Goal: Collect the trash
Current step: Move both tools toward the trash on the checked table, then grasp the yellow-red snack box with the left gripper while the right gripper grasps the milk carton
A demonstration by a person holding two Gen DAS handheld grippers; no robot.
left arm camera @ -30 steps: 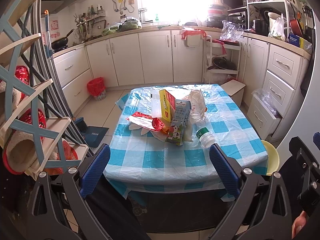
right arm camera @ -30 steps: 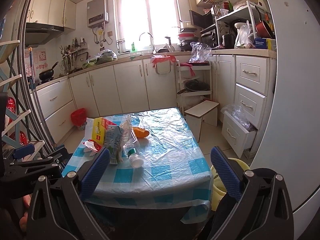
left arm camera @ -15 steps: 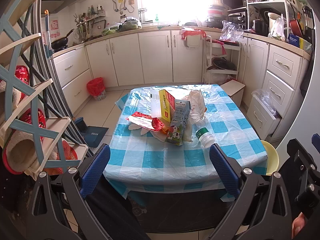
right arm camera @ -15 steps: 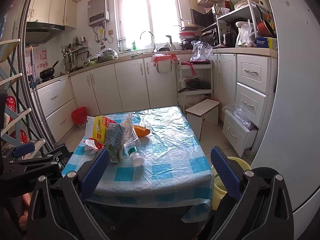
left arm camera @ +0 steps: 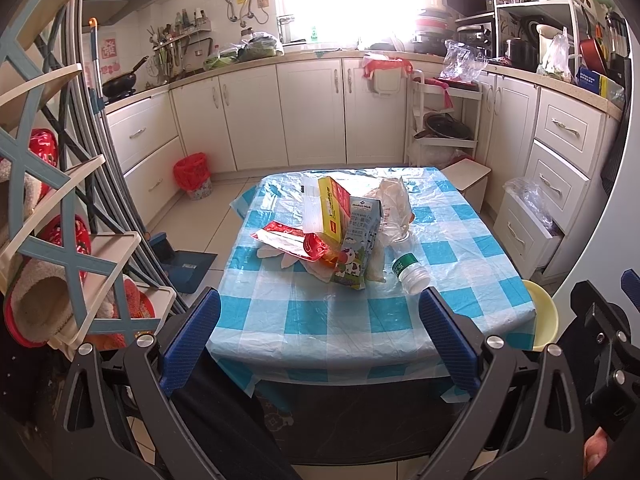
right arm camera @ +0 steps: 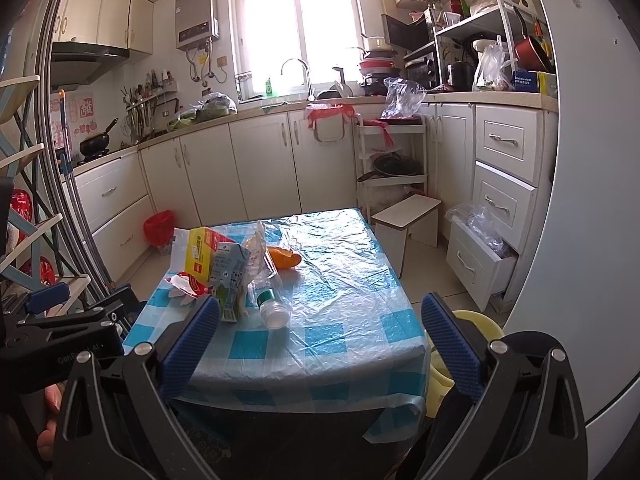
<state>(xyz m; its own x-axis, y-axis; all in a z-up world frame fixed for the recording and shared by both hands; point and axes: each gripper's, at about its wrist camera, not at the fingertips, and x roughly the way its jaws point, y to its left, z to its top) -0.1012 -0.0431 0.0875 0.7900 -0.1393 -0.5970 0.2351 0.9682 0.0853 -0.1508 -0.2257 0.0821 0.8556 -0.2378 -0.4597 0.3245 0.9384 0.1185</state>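
A pile of trash lies on the table with the blue checked cloth (left arm camera: 460, 280): a milk carton (left arm camera: 356, 248), a yellow and red box (left arm camera: 332, 208), a red wrapper (left arm camera: 292, 240), a crumpled clear bag (left arm camera: 394, 204) and a plastic bottle with a green label (left arm camera: 408, 274). The right wrist view shows the carton (right arm camera: 230, 276), the bottle (right arm camera: 272, 308) and an orange piece (right arm camera: 284, 258). My left gripper (left arm camera: 320, 340) is open and empty at the table's near edge. My right gripper (right arm camera: 320, 344) is open and empty, also at the near edge.
A red-lined bin (left arm camera: 192, 174) stands on the floor by the far left cabinets. A yellow basin (left arm camera: 542, 320) sits beside the table's right side. A shoe rack (left arm camera: 60, 220) is at the left. A low stool (right arm camera: 408, 216) and open drawer (right arm camera: 480, 264) are at the right.
Both grippers have barely shifted; the right view rose slightly. The trash has not moved.
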